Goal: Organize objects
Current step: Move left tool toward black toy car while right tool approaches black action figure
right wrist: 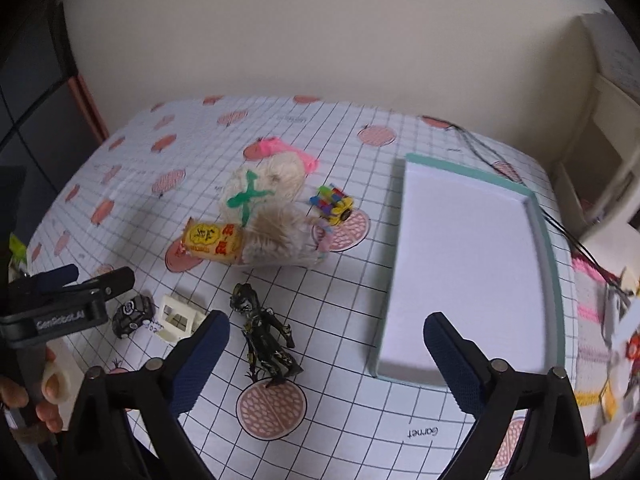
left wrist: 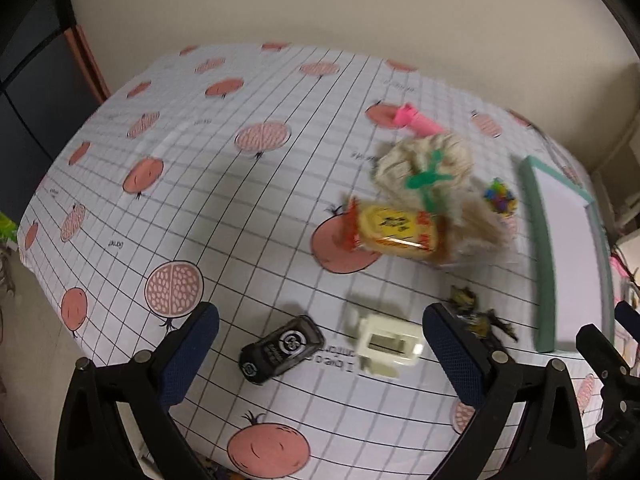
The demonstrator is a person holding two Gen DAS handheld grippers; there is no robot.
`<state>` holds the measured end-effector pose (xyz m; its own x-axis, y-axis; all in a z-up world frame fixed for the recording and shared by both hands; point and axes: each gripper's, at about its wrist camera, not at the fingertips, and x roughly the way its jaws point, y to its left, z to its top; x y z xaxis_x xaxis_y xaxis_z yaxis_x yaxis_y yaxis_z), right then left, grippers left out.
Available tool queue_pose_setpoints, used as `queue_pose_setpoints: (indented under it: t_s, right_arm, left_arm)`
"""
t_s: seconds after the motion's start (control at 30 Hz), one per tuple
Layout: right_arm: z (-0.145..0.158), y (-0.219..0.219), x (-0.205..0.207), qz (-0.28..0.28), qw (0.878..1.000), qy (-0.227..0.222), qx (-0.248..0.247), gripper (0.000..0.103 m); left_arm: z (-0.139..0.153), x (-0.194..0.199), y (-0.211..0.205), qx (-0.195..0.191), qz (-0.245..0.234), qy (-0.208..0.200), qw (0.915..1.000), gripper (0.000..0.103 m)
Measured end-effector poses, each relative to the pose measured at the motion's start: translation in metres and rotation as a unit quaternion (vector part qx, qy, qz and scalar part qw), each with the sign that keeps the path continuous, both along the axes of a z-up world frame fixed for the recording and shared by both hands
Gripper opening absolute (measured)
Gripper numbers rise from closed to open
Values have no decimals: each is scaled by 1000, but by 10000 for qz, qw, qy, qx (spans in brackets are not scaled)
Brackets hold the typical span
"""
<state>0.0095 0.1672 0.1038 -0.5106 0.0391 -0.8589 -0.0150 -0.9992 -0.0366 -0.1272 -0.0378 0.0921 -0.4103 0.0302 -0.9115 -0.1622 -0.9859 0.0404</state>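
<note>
Since the teal tray [right wrist: 554, 264] shows only its bare white floor, the organizing seems to me not yet begun, or at its very start: nothing lies in it, and every object is on the checked tablecloth [left wrist: 224, 216] outside it. The left gripper [left wrist: 320, 354] is spread wide and holds nothing; just ahead of it, between its two fingers, lie a small black toy car [left wrist: 282, 348] and a cream plastic piece [left wrist: 390, 344], side by side and apart. The right gripper [right wrist: 326, 360] is also wide open and empty; the dark figurine [right wrist: 264, 336] lies just beyond its left finger, and the near end of the tray is in front of its right finger. Farther ahead of both grippers there is a loose heap: a yellow snack packet [right wrist: 212, 240] touching a fluffy beige bundle with a green tie [right wrist: 264, 196], a pink thing [right wrist: 280, 148] behind it, and a small multicoloured toy [right wrist: 334, 202] just beside it, toward the tray. I judge that all these things are left to be moved, probably into the tray, and the car or the cream piece looks nearest for the left gripper.
</note>
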Motion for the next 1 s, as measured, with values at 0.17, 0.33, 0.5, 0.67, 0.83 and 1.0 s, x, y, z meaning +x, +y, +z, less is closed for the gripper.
queue_pose_setpoints:
  t_s: [0.17,0.33,0.5,0.67,0.83,1.0]
  right_arm:
    - [-27,-12,-22,198,9987,-450,109,93]
    - [-54,-17,-30,243,9967,-771,-93,90]
    - [-72,-22,-31,190,9948,-991,-92,90]
    - [-79,-30,-31,229,9935,-1115,-62,90]
    - [-88,-37,-30,248,9913,-1292,40,90]
    - [-95,-37,-30,222,9898,-1406,80,90]
  left_arm:
    - [-21,-15,-10,-25,179,-387,9991,95]
    - [-40,-19,-16,-46,178,-647,9977,94]
    - [-60,-23,-27,-167,323,-971,9946,94]
    - [-69,-21,-34,-249,377,-1156,9923,94]
    - [-69,-15,-26,-344,182,-1169,9924,94]
    - [-74,-14,-26,-328,167,-1274,9912,89]
